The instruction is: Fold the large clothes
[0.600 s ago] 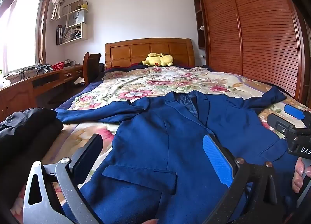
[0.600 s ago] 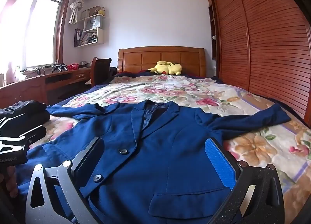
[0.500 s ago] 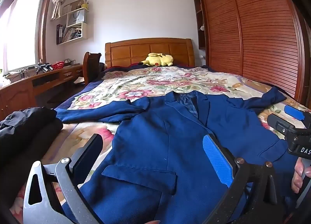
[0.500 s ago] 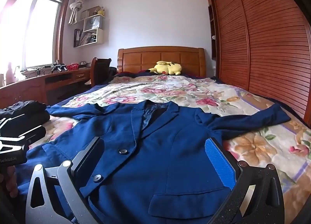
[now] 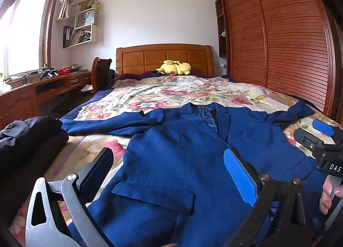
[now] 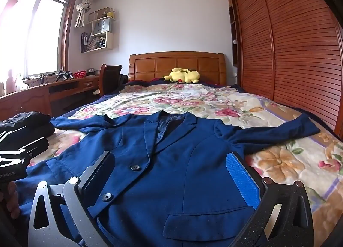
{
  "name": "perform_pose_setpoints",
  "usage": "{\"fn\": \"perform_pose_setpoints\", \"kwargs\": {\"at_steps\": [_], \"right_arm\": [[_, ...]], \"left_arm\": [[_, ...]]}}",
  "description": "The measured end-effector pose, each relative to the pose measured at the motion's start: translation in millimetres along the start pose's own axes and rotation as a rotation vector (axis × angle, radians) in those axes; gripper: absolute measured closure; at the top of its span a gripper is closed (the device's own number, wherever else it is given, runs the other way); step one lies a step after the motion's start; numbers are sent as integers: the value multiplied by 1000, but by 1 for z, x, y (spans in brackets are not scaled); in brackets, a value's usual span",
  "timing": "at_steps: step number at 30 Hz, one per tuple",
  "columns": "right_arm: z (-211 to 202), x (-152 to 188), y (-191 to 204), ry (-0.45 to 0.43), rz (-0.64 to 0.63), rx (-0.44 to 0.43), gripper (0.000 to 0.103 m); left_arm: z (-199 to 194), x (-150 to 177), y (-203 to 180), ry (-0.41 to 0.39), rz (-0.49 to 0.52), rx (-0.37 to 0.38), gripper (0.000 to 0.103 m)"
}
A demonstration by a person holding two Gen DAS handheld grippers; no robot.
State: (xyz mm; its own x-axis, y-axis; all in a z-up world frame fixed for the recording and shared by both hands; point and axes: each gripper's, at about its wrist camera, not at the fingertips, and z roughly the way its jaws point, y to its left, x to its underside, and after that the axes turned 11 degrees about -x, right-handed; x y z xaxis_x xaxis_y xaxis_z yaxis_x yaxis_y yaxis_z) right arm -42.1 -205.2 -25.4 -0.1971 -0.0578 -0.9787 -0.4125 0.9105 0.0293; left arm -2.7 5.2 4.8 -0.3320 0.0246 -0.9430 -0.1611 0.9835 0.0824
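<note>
A dark blue blazer (image 5: 182,150) lies face up and spread flat on the floral bedspread (image 5: 182,94), collar toward the headboard, both sleeves stretched out sideways. It also shows in the right wrist view (image 6: 182,161), with two dark buttons down its front. My left gripper (image 5: 167,174) is open and empty, hovering over the blazer's lower left part near a pocket flap. My right gripper (image 6: 169,178) is open and empty over the lower right part. Each gripper shows at the edge of the other's view.
A pile of dark clothes (image 5: 25,139) lies at the bed's left edge. A yellow plush toy (image 5: 174,68) rests by the wooden headboard (image 5: 165,58). A wooden desk (image 5: 42,88) and chair (image 5: 100,73) stand left; a slatted wardrobe (image 5: 289,43) lines the right.
</note>
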Motion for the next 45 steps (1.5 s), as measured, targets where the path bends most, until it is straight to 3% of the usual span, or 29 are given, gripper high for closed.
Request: {"fn": "perform_pose_setpoints", "kwargs": {"at_steps": [45], "right_arm": [[1,2,0,-6,5,-1,0]], "left_arm": [[1,1,2,2,0,1,0]]}}
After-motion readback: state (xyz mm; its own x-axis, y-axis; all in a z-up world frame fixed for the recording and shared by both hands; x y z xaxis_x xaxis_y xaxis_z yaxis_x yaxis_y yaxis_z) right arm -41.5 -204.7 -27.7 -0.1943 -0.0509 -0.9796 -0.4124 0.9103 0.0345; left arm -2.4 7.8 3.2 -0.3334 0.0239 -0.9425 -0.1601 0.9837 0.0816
